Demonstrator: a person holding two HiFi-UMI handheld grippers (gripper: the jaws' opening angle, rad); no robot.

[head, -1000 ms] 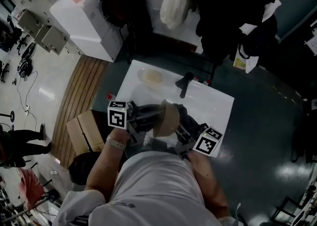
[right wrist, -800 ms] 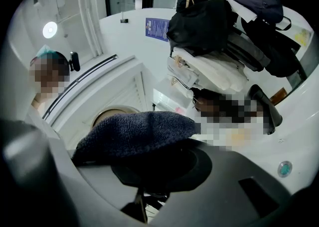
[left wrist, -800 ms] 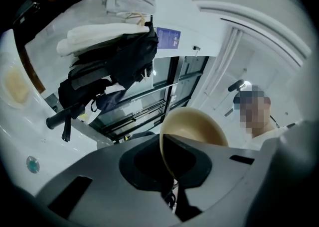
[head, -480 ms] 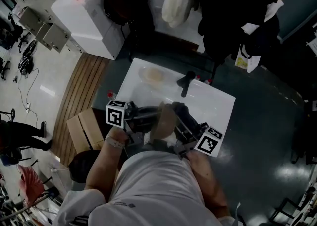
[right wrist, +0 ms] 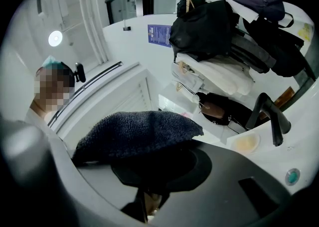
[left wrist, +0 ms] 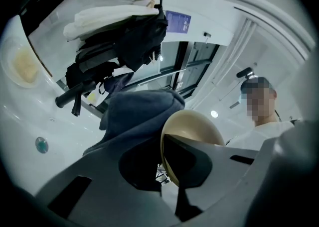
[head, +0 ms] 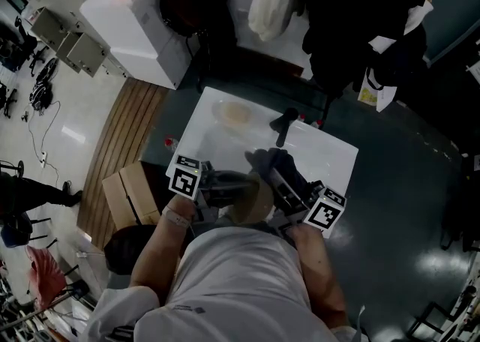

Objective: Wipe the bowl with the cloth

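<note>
A smooth, round tan bowl [head: 253,199] is pinched by its rim in the left gripper [head: 229,188], over the 6 o'clock edge of the white table [head: 330,154]. The right gripper [head: 281,177] clamps a nubbly dark-blue cloth [head: 268,160] just beside the bowl, at its 1 o'clock. Half a second ago the bowl sat higher and edge-on. The print on the blue wall label [left wrist: 177,21] is too small to read.

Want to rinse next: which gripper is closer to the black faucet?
Right. The right gripper, shut on the cloth, is just short of the faucet; the left gripper, holding the bowl, is farther back and leftward.
</note>
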